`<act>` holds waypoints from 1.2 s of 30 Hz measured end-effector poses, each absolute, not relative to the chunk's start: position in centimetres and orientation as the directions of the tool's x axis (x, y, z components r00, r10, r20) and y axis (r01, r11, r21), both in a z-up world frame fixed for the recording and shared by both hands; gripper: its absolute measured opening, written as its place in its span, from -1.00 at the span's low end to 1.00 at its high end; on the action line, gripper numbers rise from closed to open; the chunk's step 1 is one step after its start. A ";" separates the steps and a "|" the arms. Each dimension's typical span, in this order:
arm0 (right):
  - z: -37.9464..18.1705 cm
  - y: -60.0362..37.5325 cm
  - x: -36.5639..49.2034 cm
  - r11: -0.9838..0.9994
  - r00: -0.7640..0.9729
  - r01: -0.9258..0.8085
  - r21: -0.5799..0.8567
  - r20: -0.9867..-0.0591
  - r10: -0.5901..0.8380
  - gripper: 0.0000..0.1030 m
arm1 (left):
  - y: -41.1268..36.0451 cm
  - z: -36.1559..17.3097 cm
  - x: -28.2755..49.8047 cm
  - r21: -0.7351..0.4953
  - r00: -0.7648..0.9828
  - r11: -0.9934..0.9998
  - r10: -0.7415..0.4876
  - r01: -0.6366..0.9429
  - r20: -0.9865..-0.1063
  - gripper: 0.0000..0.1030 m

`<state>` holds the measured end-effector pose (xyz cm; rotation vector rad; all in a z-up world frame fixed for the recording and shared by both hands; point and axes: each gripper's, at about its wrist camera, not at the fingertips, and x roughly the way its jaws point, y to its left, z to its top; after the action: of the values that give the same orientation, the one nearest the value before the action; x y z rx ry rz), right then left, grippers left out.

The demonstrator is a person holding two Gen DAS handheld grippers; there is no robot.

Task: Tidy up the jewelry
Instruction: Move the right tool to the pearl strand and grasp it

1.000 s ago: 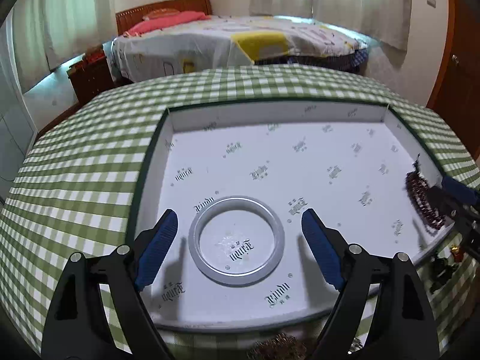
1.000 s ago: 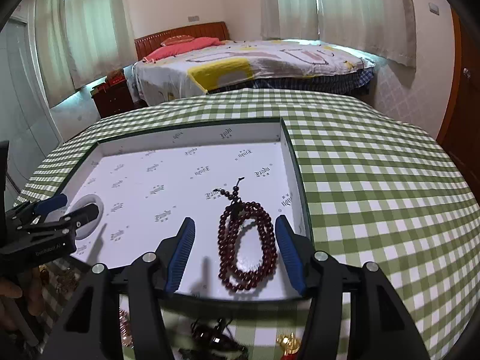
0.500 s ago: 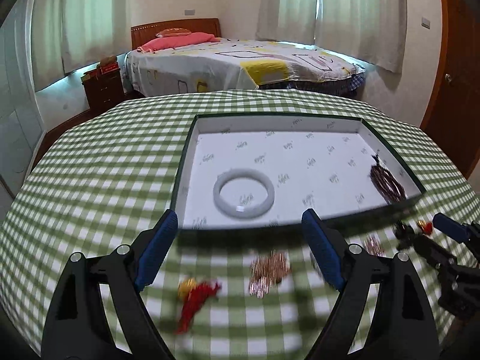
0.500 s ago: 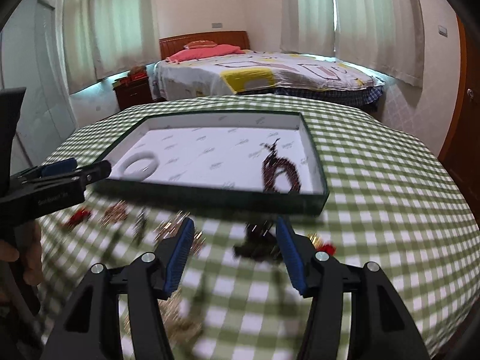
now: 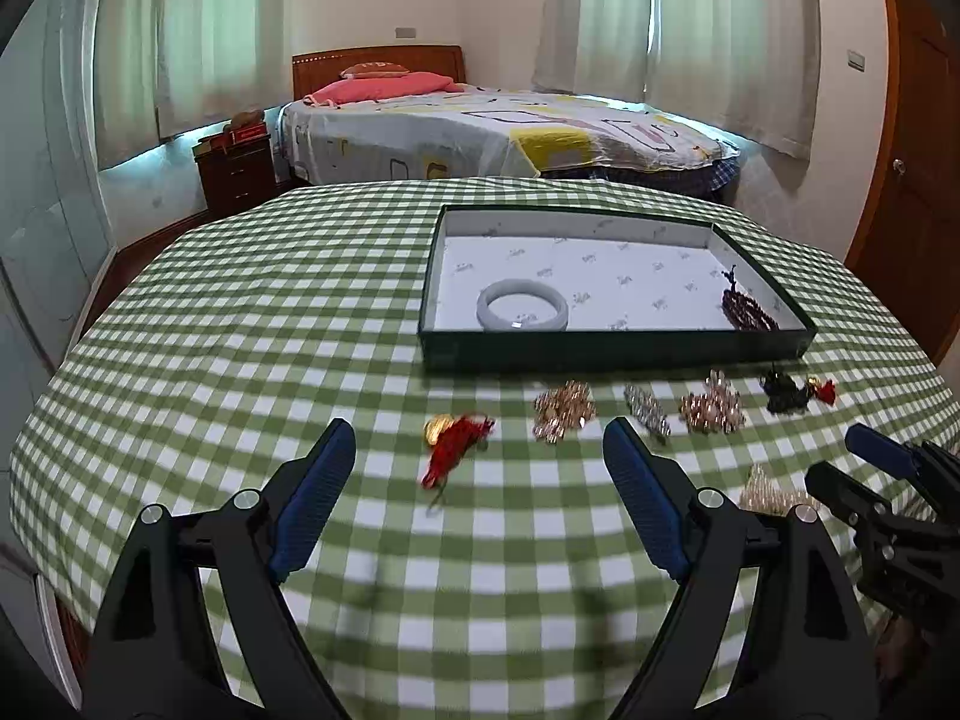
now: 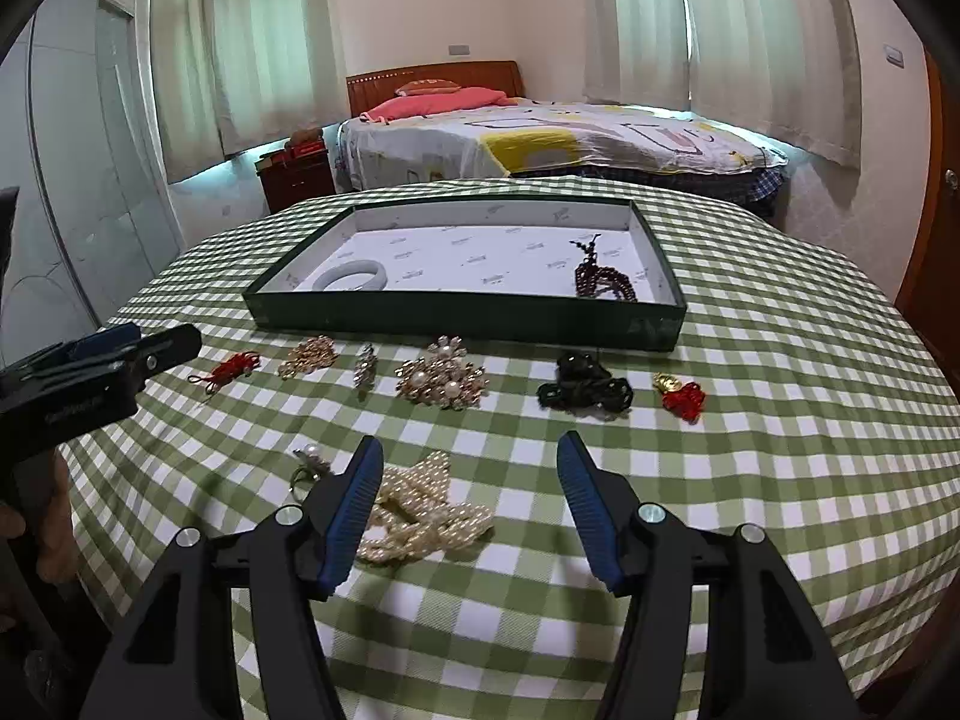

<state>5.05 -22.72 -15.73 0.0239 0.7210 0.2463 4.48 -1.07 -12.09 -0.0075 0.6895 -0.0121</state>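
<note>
Left gripper [image 5: 480,468]: jaws spread wide, nothing between them, held above the green checked tablecloth [image 5: 240,324] short of the loose pieces. Right gripper [image 6: 469,483]: jaws likewise spread wide and empty, held low over the near part of the cloth, with a pearl-beaded piece [image 6: 420,516] lying just beside and partly behind its left finger, and a small ring-like item [image 6: 309,462] to the left of that. Beyond the grippers, a row of jewelry lies on the cloth in front of the box: in the right wrist view, from left to right, a red knotted tassel [image 6: 231,369], a gold-toned brooch [image 6: 309,355], a small silver brooch [image 6: 365,365], a large pearl-set brooch [image 6: 444,383], a dark cord bundle [image 6: 585,387], and a gold charm with a red knot [image 6: 681,393]. All are apart from one another and outside the box. Behind the row sits a shallow dark green box [image 6: 468,315] with a white printed lining. Inside it, a pale bangle [image 6: 354,276] lies flat near the left front corner, and a dark red bead bracelet [image 6: 600,282] lies near the right wall; the two are well apart. Further back stand a bed [image 6: 540,138], a dark wooden nightstand [image 6: 297,177] and curtained windows [image 6: 252,42].
</note>
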 end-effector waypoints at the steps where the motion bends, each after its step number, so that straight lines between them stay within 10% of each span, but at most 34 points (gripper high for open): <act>1: -15.9 -22.6 5.1 0.970 0.721 -0.217 0.108 -0.653 0.234 0.17 | -0.9 -12.2 4.2 -0.011 0.771 1.000 -0.010 0.004 -0.637 0.61; 18: -18.5 -20.1 5.6 0.960 0.629 -0.269 0.079 -0.740 0.237 0.31 | -1.4 -13.3 4.0 -0.002 0.746 1.000 -0.009 0.010 -0.666 0.61; 29: -18.3 -20.4 5.7 0.962 0.630 -0.264 0.068 -0.743 0.226 0.01 | -2.0 -13.8 4.3 0.004 0.734 1.000 -0.016 0.025 -0.679 0.61; 36: -17.9 -20.0 5.6 0.959 0.638 -0.277 0.059 -0.735 0.229 0.26 | -2.1 -13.9 4.4 0.005 0.734 1.000 -0.017 0.027 -0.679 0.61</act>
<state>5.62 -20.05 -17.95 -0.0612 0.8302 0.2890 4.39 -2.08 -13.87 0.0145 0.7458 -0.0242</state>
